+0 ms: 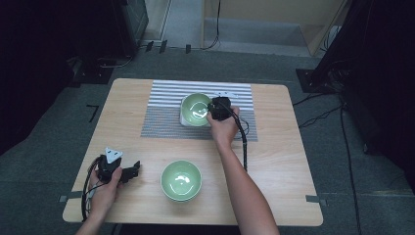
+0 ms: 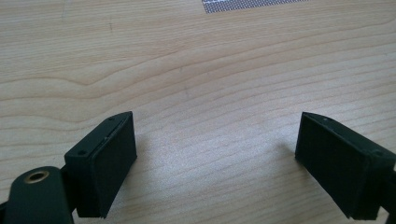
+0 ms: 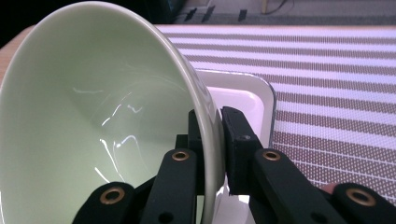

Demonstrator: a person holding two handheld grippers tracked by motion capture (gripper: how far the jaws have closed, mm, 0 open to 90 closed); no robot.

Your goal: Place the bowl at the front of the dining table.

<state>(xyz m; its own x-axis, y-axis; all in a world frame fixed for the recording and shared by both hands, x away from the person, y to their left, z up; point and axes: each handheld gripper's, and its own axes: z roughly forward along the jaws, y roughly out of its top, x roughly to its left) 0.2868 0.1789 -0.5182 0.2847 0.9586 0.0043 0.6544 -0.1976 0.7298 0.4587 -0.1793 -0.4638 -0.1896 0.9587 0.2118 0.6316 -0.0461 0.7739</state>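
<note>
Pale wooden table (image 1: 274, 161) with a striped grey placemat (image 1: 166, 110). Right gripper (image 3: 214, 140) is clamped on the rim of a glossy pale green ceramic bowl (image 3: 84, 121), one jaw inside, one outside, above a white square dish (image 3: 243, 91). Best lowered level, slowly, before releasing. Left gripper (image 2: 215, 158) rests wide open, holding nothing.

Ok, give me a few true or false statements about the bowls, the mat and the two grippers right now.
1. The right gripper pinches a green bowl's rim. True.
2. That bowl sits over a white tray on the striped mat. True.
3. The left gripper grips the other bowl. False: its jaws stand open over bare table.
4. Both bowls are on the mat. False: the near bowl rests on the wood.
</note>
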